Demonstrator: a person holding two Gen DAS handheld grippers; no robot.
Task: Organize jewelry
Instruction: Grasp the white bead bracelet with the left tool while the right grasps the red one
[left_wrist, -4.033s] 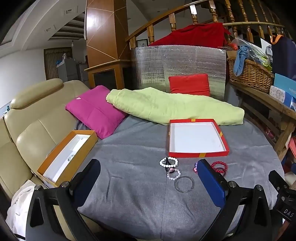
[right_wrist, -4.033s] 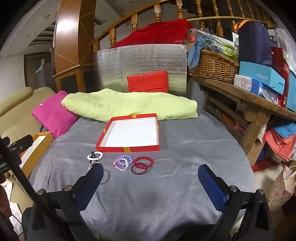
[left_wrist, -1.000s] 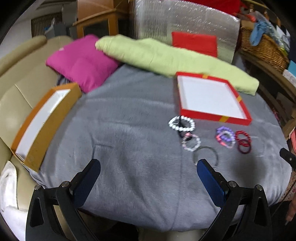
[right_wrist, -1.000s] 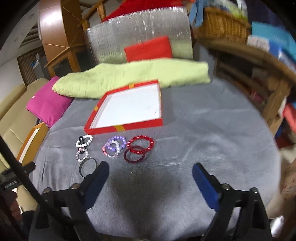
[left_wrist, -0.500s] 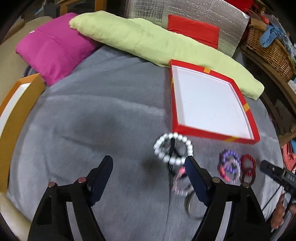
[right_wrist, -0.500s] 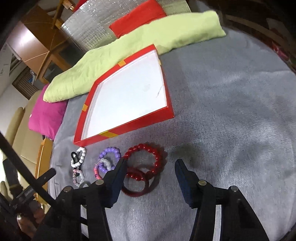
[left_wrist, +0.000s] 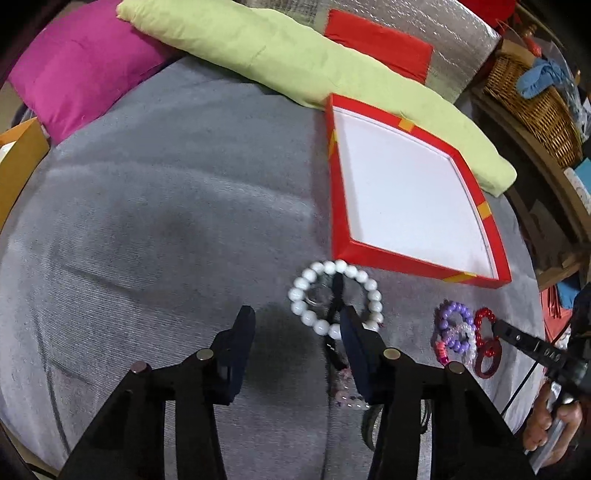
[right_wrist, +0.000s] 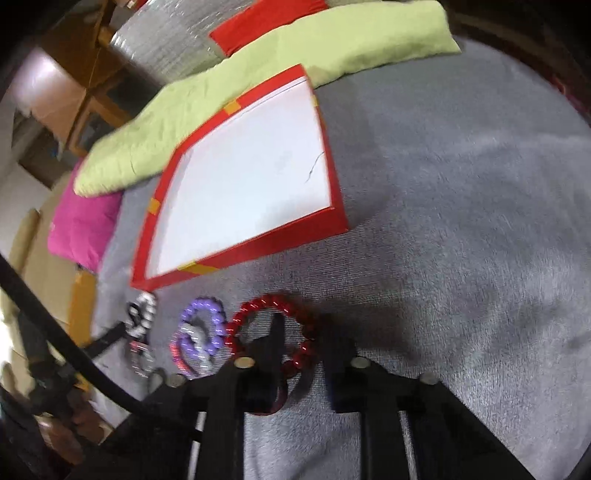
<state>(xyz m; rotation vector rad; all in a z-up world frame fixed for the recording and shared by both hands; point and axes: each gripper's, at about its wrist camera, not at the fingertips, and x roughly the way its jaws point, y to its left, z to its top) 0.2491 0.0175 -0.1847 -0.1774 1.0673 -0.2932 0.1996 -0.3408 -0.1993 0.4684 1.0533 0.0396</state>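
A red box with a white floor (left_wrist: 410, 195) (right_wrist: 243, 184) lies empty on the grey cloth. In front of it lie a white bead bracelet (left_wrist: 334, 295), purple and pink bead bracelets (left_wrist: 452, 332) (right_wrist: 201, 332), and a red bead bracelet (right_wrist: 273, 328) with a dark red bangle (left_wrist: 487, 360). My left gripper (left_wrist: 297, 328) is open, low over the cloth, its right finger at the white bracelet's near edge. My right gripper (right_wrist: 308, 347) is open and straddles the near right part of the red bead bracelet.
A green blanket (left_wrist: 295, 62), a magenta cushion (left_wrist: 77, 66) and a red cushion (left_wrist: 376, 44) lie behind the box. An orange box (left_wrist: 18, 162) stands at the left edge. A wicker basket (left_wrist: 532, 107) sits on a wooden shelf at right.
Both grippers have come down and forward and their jaws have narrowed. The left one reached the white bracelet, the right one the red bead bracelet.
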